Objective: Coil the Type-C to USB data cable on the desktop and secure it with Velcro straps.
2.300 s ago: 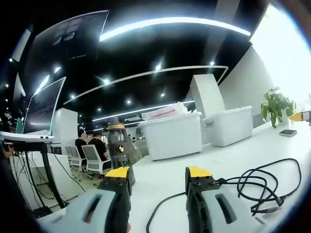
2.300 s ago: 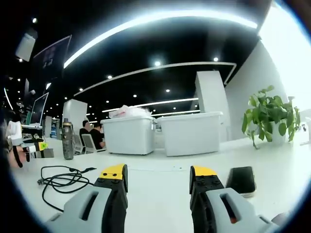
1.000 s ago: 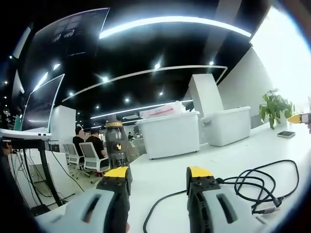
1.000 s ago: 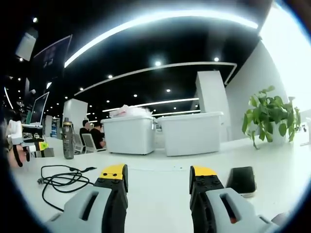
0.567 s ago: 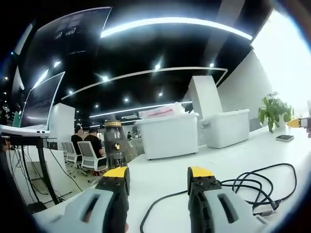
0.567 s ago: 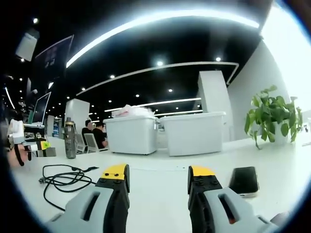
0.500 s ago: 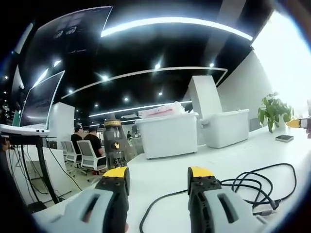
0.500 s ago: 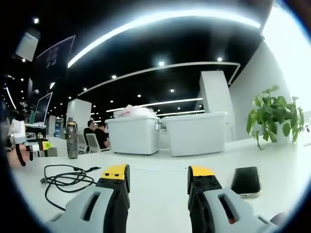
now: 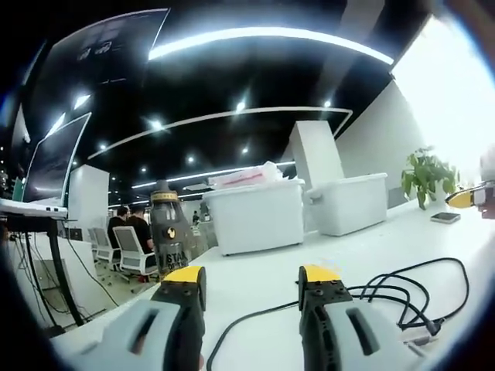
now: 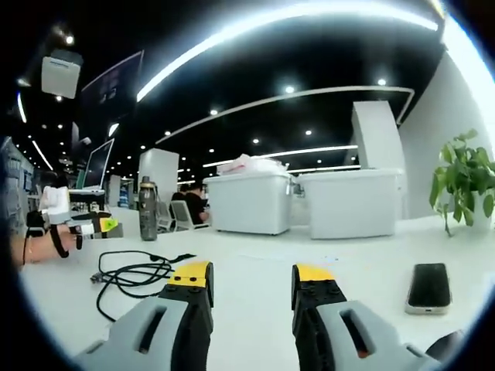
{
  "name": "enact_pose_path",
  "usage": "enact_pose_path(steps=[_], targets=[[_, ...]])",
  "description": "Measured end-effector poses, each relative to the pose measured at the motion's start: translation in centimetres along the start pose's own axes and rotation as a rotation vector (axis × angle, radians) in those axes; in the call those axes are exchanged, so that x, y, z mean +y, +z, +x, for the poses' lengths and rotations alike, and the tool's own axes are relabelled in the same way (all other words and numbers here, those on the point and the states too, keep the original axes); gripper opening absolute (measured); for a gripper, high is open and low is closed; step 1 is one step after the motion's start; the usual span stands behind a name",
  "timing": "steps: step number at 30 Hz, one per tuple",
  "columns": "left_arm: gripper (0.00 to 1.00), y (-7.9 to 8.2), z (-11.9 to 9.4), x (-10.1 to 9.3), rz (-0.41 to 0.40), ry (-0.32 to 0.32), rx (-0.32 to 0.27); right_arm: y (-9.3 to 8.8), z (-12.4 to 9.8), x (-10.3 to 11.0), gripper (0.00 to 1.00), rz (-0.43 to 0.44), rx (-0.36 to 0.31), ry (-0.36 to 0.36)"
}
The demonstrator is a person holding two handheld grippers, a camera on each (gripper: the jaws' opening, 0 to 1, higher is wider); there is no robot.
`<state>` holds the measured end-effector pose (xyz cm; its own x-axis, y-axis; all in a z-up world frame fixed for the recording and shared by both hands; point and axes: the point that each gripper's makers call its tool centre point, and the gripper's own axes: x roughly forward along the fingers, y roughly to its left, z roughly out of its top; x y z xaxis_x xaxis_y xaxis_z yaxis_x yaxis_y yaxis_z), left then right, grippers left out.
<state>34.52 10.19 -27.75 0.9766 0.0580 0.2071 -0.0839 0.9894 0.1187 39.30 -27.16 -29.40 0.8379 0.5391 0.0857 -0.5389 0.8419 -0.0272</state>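
The left gripper (image 9: 251, 278) hangs low over the white desk (image 9: 263, 286). Its two jaws are spread apart with nothing between them. The black cable (image 9: 406, 297) lies loose on the desk, just to the right of it. A dark bottle (image 9: 168, 228) stands farther back on the left.

The right gripper (image 10: 251, 278) is also spread wide and holds nothing. The cable (image 10: 131, 274) lies to its left. A phone (image 10: 429, 287) lies flat on its right.

Open-plan office: monitors (image 9: 50, 158), office chairs (image 9: 126, 252), seated people (image 9: 136, 224).
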Motion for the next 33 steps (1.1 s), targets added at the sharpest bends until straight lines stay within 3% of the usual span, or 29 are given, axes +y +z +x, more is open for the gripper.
enact_pose_path(steps=[5,8,13,17,19,22,26,33], targets=[[0.49,0.6,0.5,0.0,-0.032,-0.022,-0.036,-1.0,1.4,2.8,0.39,-0.013,0.059,0.087],[0.50,0.7,1.0,0.0,-0.005,-0.042,-0.057,-1.4,2.2,4.6,0.39,0.018,0.087,0.151],[0.50,0.6,1.7,0.7,-0.030,-0.060,-0.074,-1.5,3.6,6.6,0.39,-0.017,0.118,0.219],[0.49,-0.2,2.3,1.3,0.041,-0.059,-0.060,-1.7,5.2,7.5,0.38,0.048,0.152,0.258],[0.49,-0.5,2.5,1.8,0.049,-0.051,-0.056,-2.7,6.5,7.7,0.38,0.093,0.205,0.276],[0.49,-0.5,2.4,2.1,0.040,-0.048,-0.050,-4.3,8.0,8.3,0.36,0.095,0.276,0.305],[0.49,0.1,2.0,1.2,0.019,-0.079,-0.064,-5.7,9.7,9.4,0.32,0.124,0.316,0.343],[0.49,0.4,1.8,0.0,0.004,-0.119,-0.067,-8.1,10.6,10.8,0.30,0.017,0.374,0.377]])
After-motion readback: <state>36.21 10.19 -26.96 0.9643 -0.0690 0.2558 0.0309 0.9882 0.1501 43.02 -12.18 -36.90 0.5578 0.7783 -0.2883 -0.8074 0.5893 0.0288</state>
